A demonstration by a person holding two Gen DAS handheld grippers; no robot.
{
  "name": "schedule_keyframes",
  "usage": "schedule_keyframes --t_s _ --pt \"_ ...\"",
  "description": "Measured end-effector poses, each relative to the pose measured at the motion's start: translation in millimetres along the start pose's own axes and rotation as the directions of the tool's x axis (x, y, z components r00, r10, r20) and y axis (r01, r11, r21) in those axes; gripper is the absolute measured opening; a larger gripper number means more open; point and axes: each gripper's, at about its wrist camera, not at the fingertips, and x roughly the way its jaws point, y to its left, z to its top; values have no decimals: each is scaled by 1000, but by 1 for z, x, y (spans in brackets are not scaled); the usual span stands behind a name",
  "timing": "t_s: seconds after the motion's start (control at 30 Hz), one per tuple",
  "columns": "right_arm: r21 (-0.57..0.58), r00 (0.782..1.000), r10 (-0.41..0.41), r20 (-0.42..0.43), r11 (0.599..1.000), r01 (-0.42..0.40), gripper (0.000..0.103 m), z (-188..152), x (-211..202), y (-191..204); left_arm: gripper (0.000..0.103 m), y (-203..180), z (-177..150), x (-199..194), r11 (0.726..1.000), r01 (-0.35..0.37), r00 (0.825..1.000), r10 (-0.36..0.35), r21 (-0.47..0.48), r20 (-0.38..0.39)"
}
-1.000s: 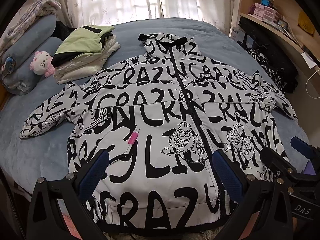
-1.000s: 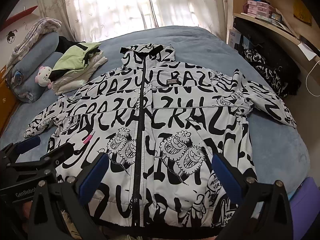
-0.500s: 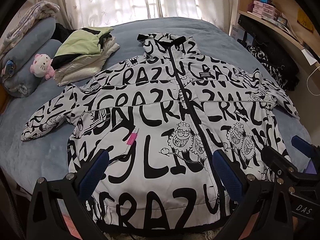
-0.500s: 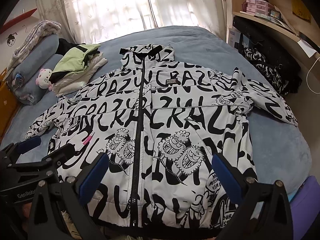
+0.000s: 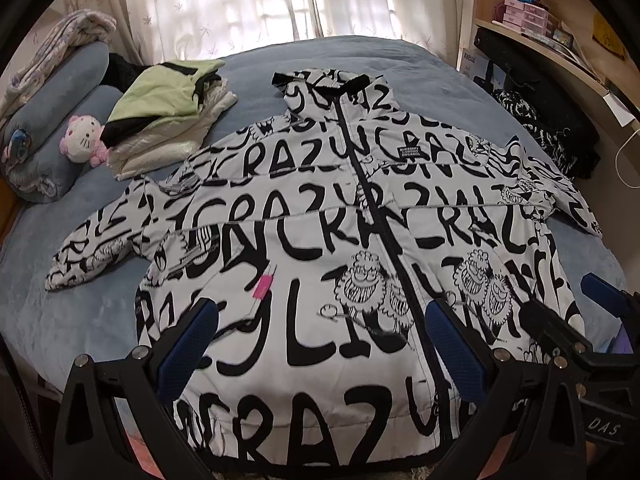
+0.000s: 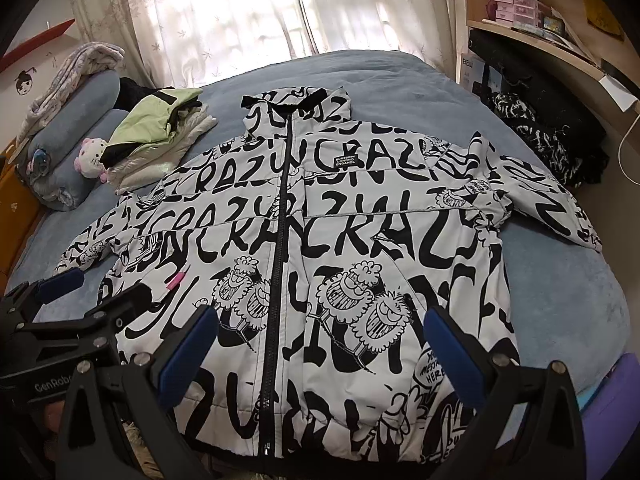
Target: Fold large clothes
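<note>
A large white puffer jacket (image 5: 328, 240) (image 6: 320, 232) printed with black letters and cartoon figures lies flat, front up and zipped, on a blue bed, sleeves spread to both sides. My left gripper (image 5: 320, 344) hovers open above the hem's left half, nothing between its blue pads. My right gripper (image 6: 320, 344) hangs open above the hem's right half, also empty. Each gripper shows at the edge of the other's view: the right gripper (image 5: 600, 320) and the left gripper (image 6: 80, 304).
A stack of folded clothes (image 5: 168, 120) with a green top lies at the back left, beside a pink plush toy (image 5: 82, 140) and rolled blue bedding (image 5: 52, 128). A black patterned garment (image 6: 536, 136) lies at the right below wooden shelves (image 6: 552, 40). Curtains hang behind.
Both grippers have drifted slightly; the jacket sits a touch differently in each view. The jaws stay open and the jacket has not moved.
</note>
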Motion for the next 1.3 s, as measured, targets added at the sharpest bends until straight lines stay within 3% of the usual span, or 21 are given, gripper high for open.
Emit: schedule_keyframes --t_s 0.17,0.33,0.43,0.57,0.63,0.73,0.87,1.07,1.2,1.3 --pt "-5 999 8 32 1000 -8 103 9 -5 0 102 -12 23 -4 1000 4 999 -5 18 41" --pt "3 996 -6 84 1000 6 103 36 -16 -27 102 -34 67 -26 998 6 985 -15 54 171" --pt "30 990 -37 139 999 33 103 56 -33 -53 102 -47 99 -47 998 43 956 -55 47 289" --pt "72 966 -115 230 992 101 103 88 -62 -93 102 -71 135 -74 994 94 881 -109 56 460" --pt "94 951 -147 271 988 126 103 103 -77 -115 102 -86 155 -79 991 114 869 -134 72 476" --pt "134 929 -194 314 978 159 103 124 -89 -152 102 -108 188 -72 979 169 888 -200 111 414" --pt "190 917 -245 315 963 192 103 143 -82 -202 102 -137 210 -58 968 211 890 -246 132 384" --pt "305 946 -266 186 931 201 103 150 -37 -295 102 -202 214 -10 960 209 910 -261 187 323" --pt "428 968 -241 63 883 192 100 130 8 -362 102 -241 213 40 960 202 946 -243 195 213" --pt "519 980 -198 -13 837 176 96 102 38 -404 102 -255 206 77 967 204 961 -227 153 160"
